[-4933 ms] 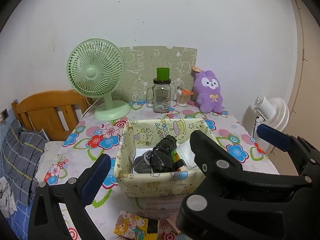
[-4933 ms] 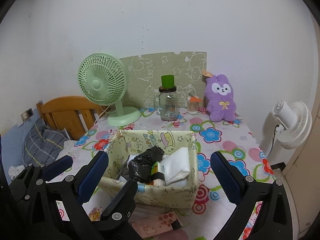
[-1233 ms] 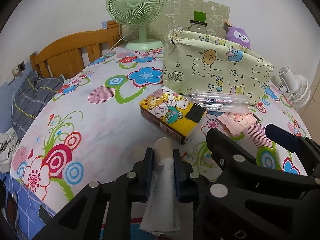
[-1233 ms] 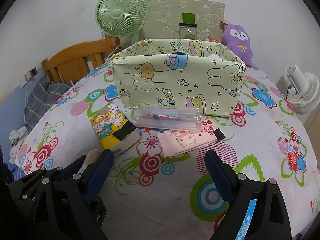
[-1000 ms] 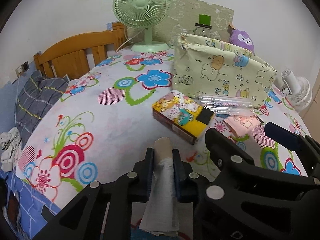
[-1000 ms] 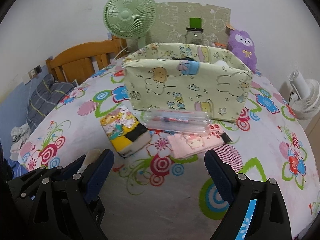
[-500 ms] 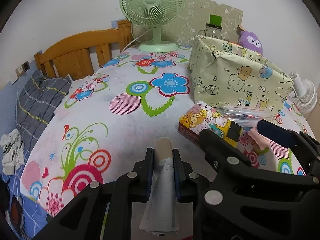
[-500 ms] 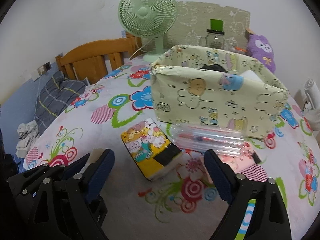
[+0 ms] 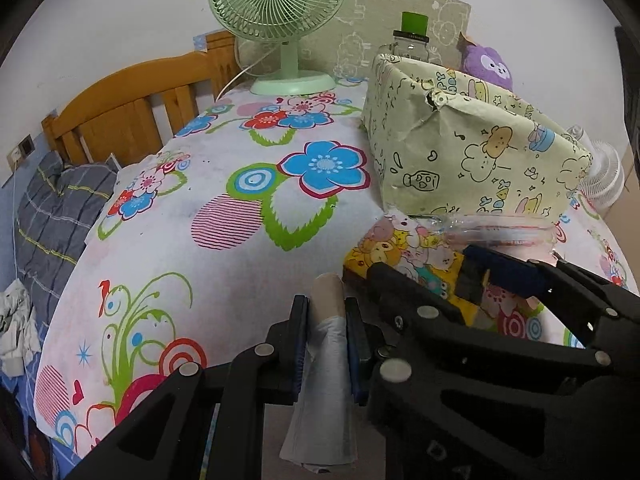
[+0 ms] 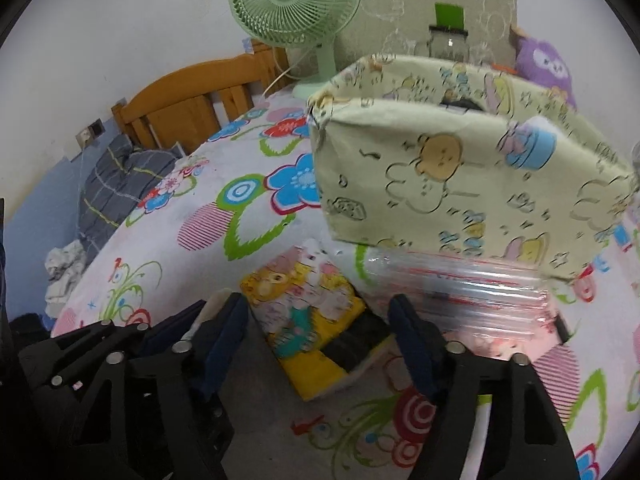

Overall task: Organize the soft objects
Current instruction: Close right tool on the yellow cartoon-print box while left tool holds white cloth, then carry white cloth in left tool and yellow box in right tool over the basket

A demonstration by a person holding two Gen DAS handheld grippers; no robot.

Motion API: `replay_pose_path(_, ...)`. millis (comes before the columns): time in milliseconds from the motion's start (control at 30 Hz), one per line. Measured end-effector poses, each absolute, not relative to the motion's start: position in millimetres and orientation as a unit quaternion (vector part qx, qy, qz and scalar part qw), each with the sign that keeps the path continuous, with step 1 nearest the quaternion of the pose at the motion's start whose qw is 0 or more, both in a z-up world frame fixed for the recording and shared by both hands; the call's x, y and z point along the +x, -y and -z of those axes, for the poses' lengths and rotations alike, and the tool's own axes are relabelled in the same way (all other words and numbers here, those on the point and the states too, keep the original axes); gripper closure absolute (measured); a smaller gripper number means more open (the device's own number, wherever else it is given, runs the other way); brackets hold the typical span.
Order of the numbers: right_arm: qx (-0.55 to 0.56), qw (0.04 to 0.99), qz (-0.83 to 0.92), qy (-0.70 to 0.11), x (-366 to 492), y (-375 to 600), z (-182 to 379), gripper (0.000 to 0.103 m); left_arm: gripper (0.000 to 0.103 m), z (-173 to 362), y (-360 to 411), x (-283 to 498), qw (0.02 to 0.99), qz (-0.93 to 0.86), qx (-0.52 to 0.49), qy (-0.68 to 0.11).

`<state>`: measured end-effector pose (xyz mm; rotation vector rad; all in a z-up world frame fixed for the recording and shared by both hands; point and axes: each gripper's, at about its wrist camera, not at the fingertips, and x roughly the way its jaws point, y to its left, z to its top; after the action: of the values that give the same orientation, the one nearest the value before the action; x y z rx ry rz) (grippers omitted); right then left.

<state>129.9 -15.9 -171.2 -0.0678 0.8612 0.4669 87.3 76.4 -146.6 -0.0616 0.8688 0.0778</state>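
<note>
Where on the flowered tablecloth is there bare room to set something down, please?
The widest free patch is the tablecloth left of the fabric basket, running from the green fan toward the near edge. It is crowded in front of the basket: the yellow cartoon pack, clear pouch and pink packet lie together.

A pale grey roll of bags (image 9: 326, 344) stands pinched between two pads, its cardboard core poking out on top; the yellow cartoon tissue pack (image 10: 308, 312) lies flat before the fabric basket (image 10: 460, 184) (soft-walled, cream, cartoon-printed).
</note>
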Motion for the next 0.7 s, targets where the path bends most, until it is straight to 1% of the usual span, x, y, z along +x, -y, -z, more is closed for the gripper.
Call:
replay_pose_path(167,-0.03,0.881,-0.224,-0.416,127,19,171,0.051,0.087,147,-74,87,0.906,-0.041,-0.027,-0.421)
replay_pose_path(267,-0.026,0.879,-0.227,-0.417,125,23,169,0.057,0.088,145,-70,86,0.906,-0.037,-0.026,-0.42)
replay_pose_path(467,-0.016,0.883,-0.22,-0.414,116,38,163,0.063,0.088,139,-58,80,0.908,-0.029,-0.018,-0.417)
replay_pose_path(700,-0.006,0.89,-0.211,-0.404,103,55,152,0.064,0.088,129,-43,70,0.914,-0.021,-0.012,-0.404)
